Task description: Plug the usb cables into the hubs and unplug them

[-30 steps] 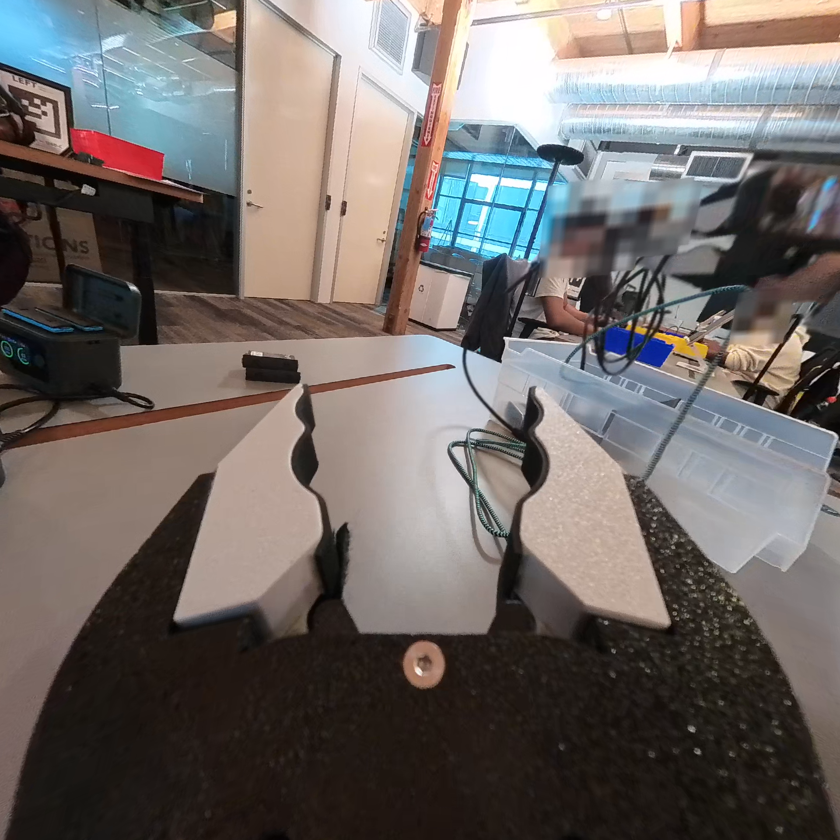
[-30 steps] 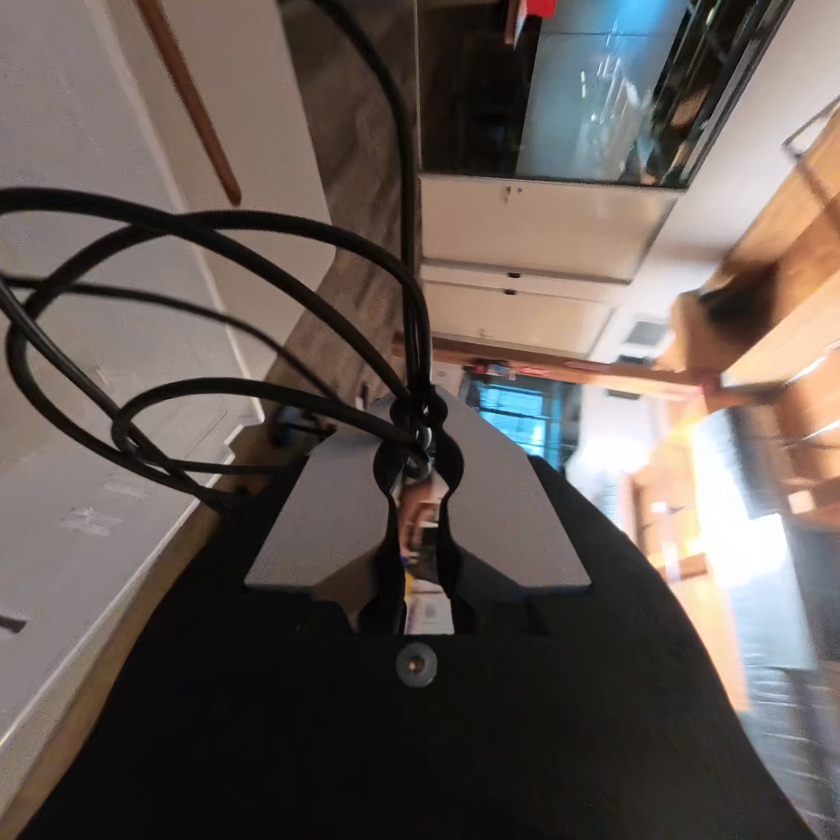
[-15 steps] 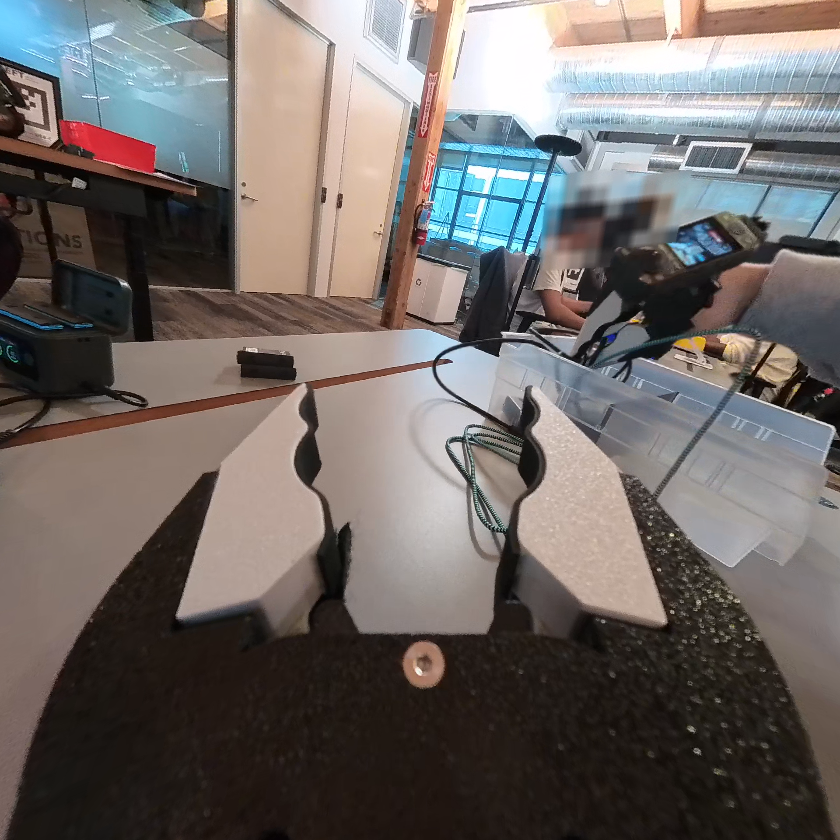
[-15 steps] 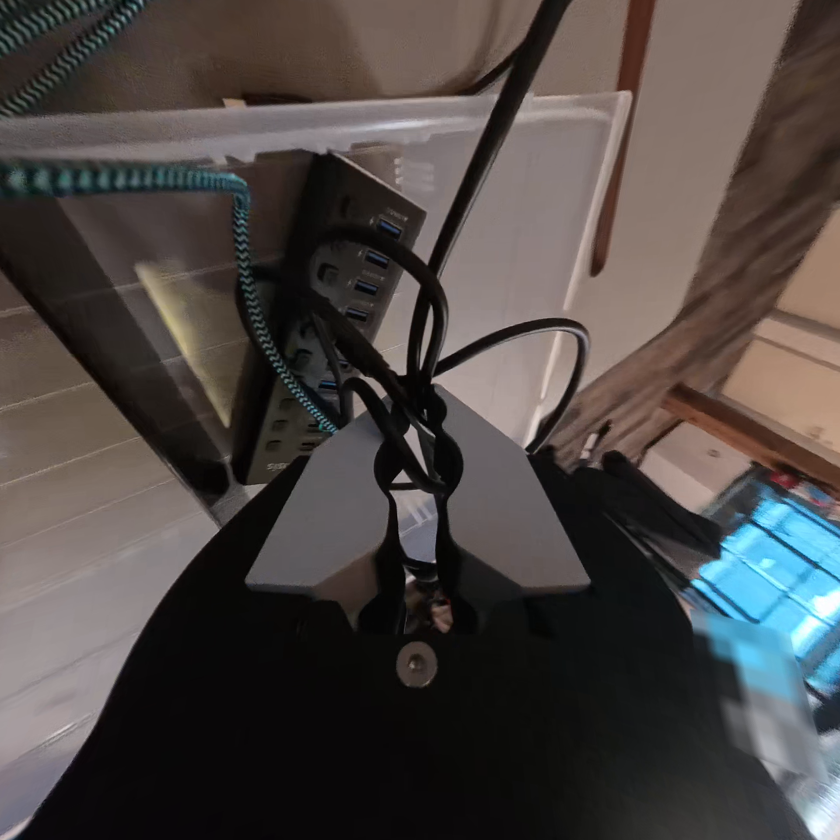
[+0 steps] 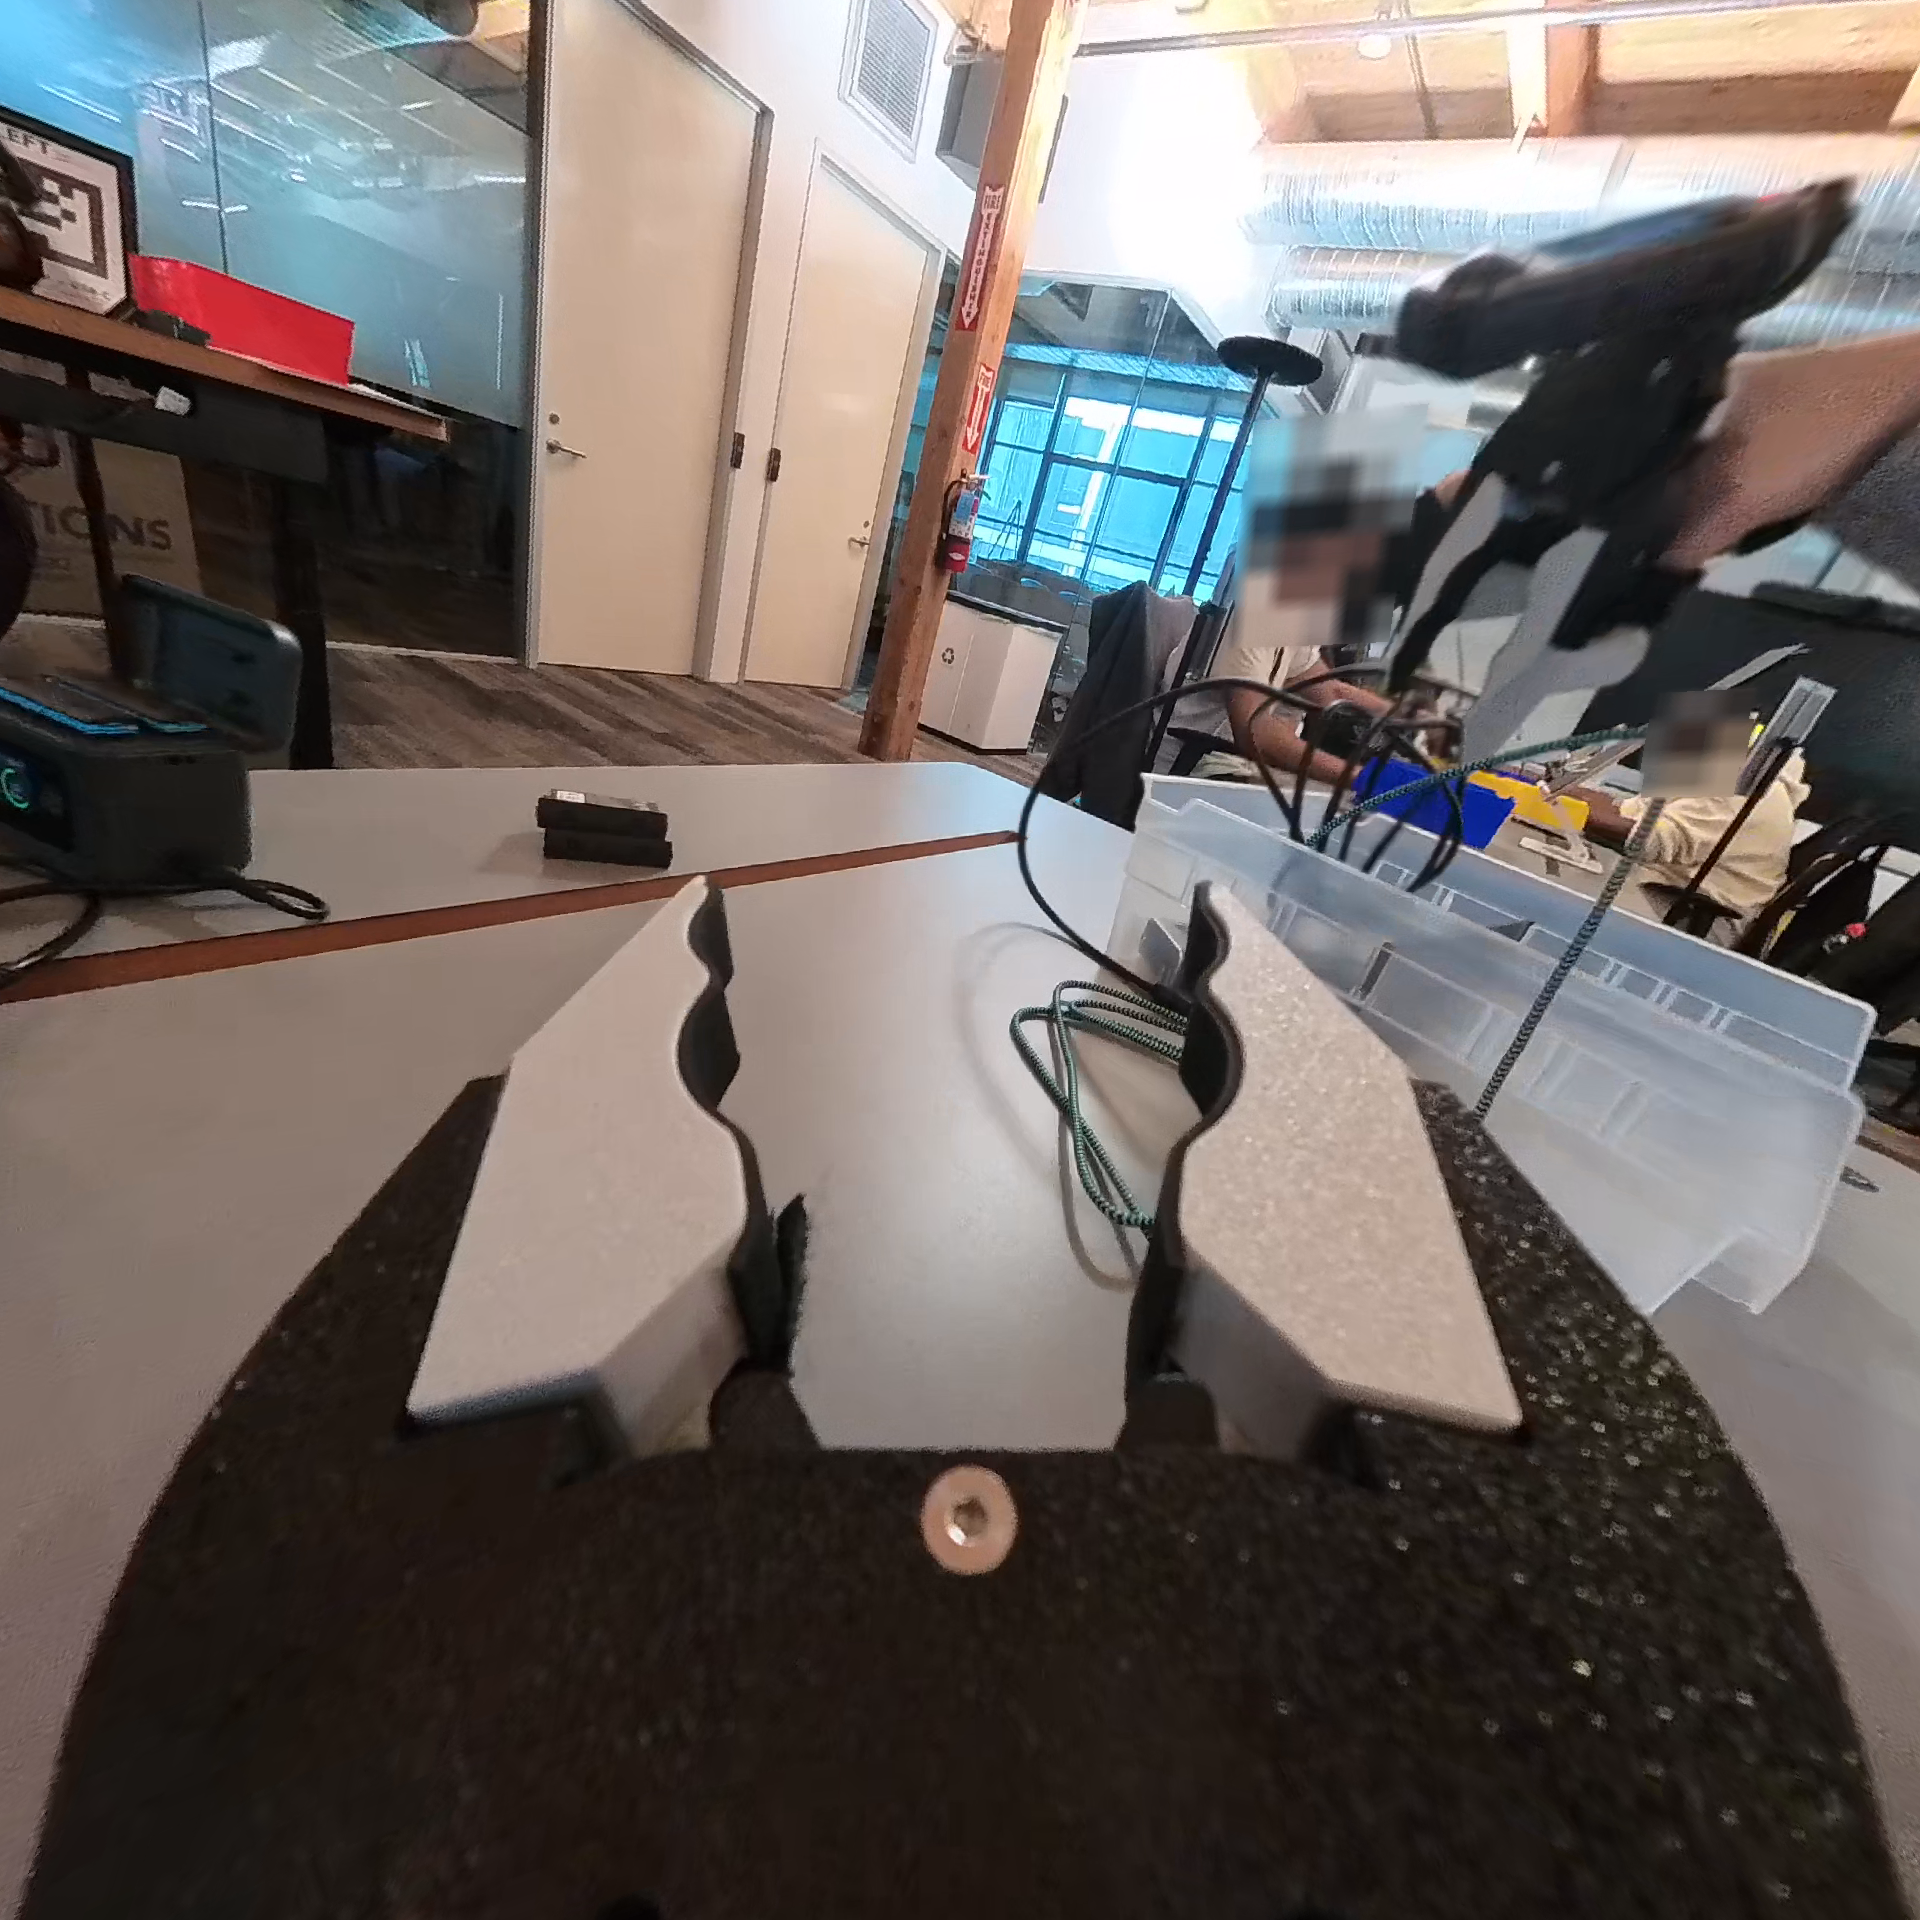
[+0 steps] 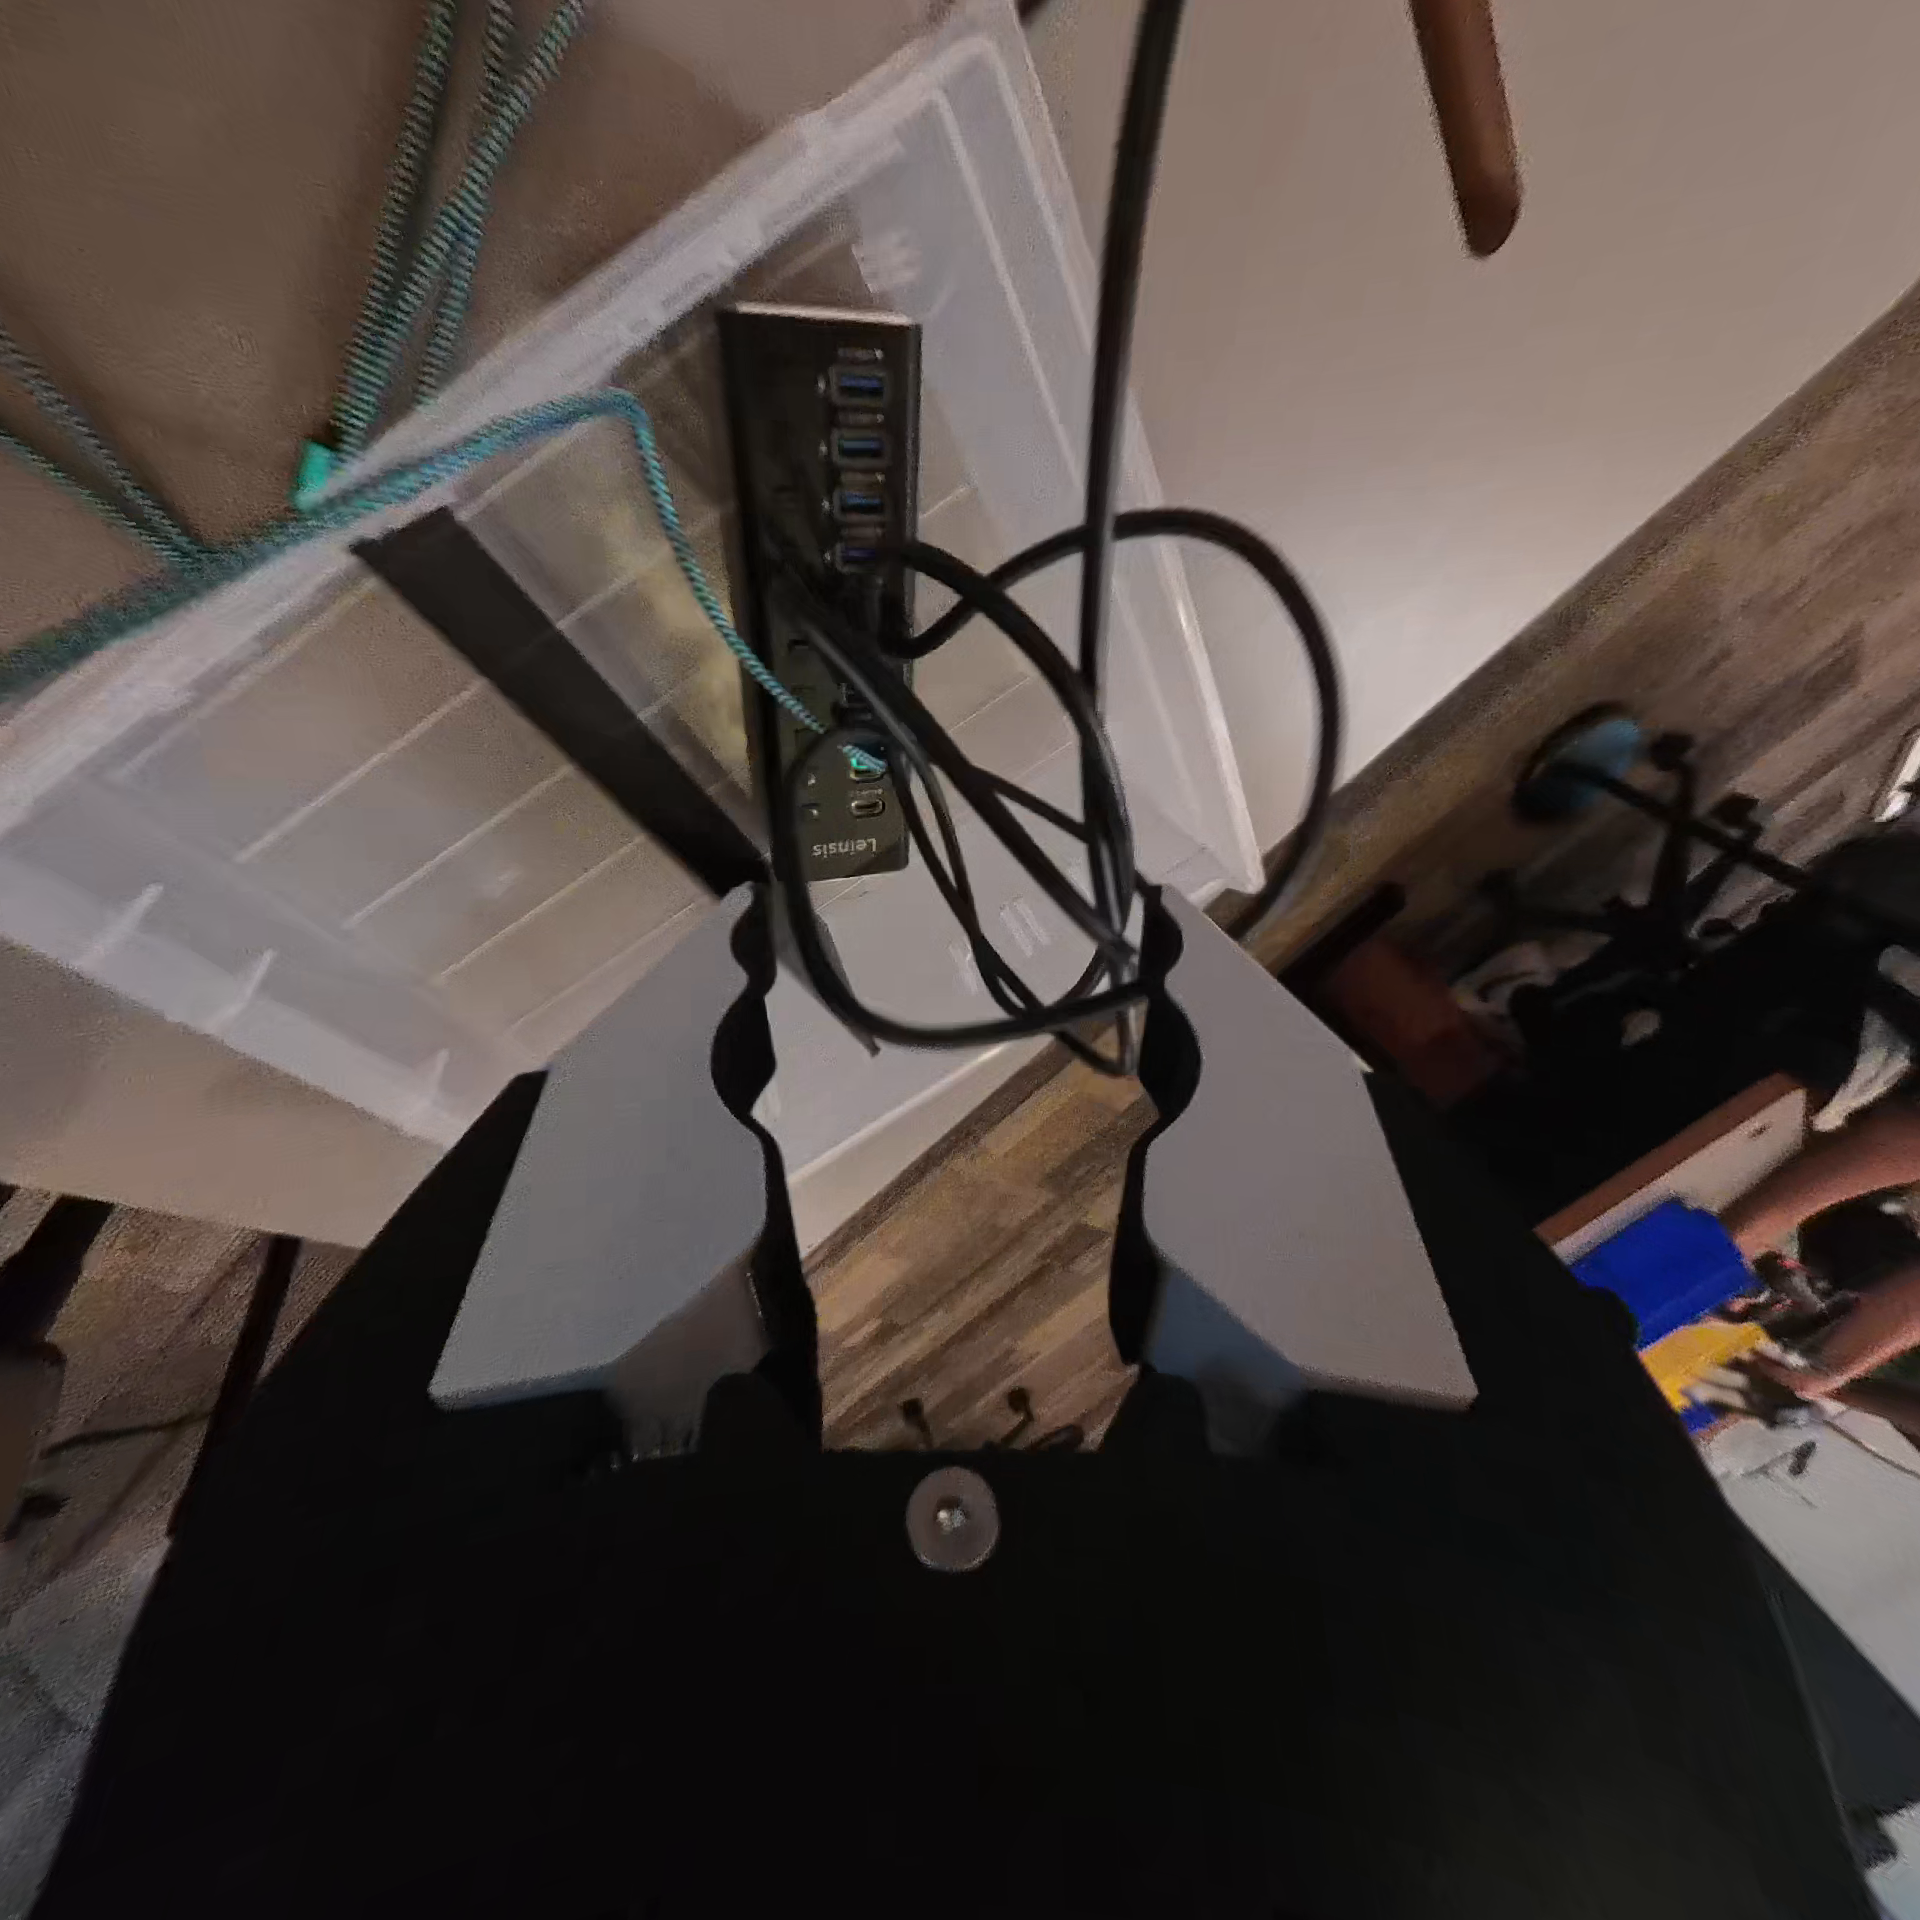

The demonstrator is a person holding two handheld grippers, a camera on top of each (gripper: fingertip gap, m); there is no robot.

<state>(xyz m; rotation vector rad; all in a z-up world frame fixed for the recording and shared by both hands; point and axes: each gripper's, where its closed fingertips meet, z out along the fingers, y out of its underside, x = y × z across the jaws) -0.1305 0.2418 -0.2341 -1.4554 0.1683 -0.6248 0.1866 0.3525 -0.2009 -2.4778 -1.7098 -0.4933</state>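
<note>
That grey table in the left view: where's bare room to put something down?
The grey table is bare between the open left claw and the black blocks, up to the brown strip. It is crowded rightward: the green braided cable, black cable and clear bin.

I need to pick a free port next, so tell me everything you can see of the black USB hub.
The black USB hub is a long, slim bar lying in the clear plastic bin. A row of ports runs along its face; the far blue ones look empty. Black cables and a teal braided cable reach ports nearer its labelled end. The right hand-held gripper hovers open above it, not touching.
</note>
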